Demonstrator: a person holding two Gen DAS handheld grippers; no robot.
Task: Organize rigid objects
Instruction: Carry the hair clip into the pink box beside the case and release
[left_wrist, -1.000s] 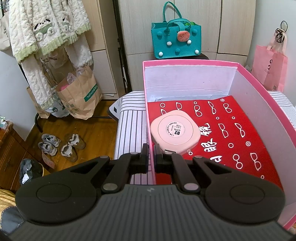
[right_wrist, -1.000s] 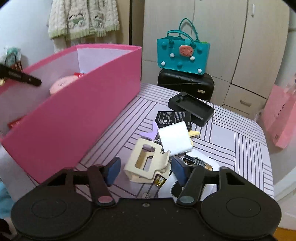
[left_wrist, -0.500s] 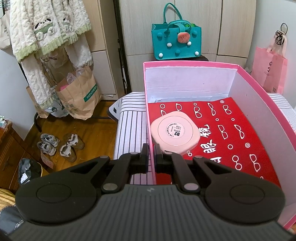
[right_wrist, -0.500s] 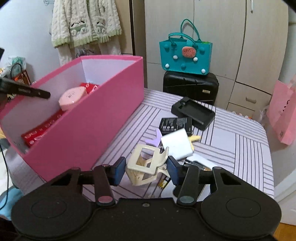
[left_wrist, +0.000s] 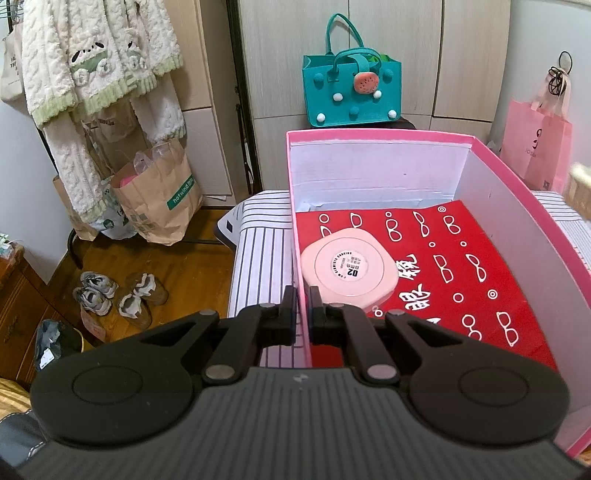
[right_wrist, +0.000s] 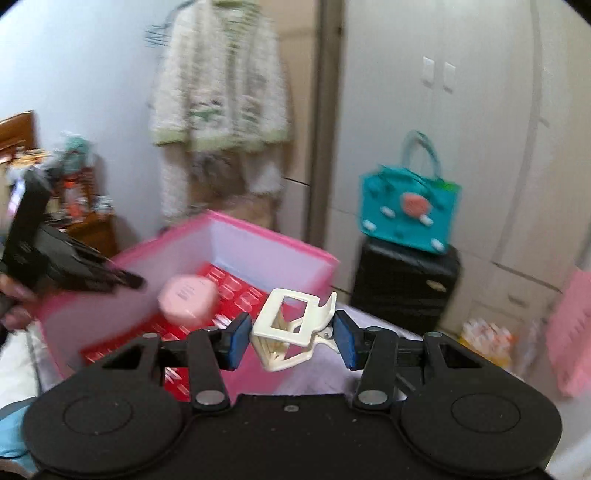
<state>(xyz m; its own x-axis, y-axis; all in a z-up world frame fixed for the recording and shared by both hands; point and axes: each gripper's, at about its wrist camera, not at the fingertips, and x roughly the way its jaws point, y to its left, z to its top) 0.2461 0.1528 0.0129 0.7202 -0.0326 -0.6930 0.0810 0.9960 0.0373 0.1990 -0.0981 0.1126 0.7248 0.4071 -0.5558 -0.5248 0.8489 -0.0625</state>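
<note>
- Pink box (left_wrist: 491, 173): open at the top; its walls bar entry from the sides.
- Box floor: round pink case (left_wrist: 349, 267) fills the near-left corner; the red printed sheet (left_wrist: 461, 266) beyond and to its right lies bare.
- Left gripper (left_wrist: 303, 310): clamped on the box's left wall, blocking that stretch of rim.
</note>
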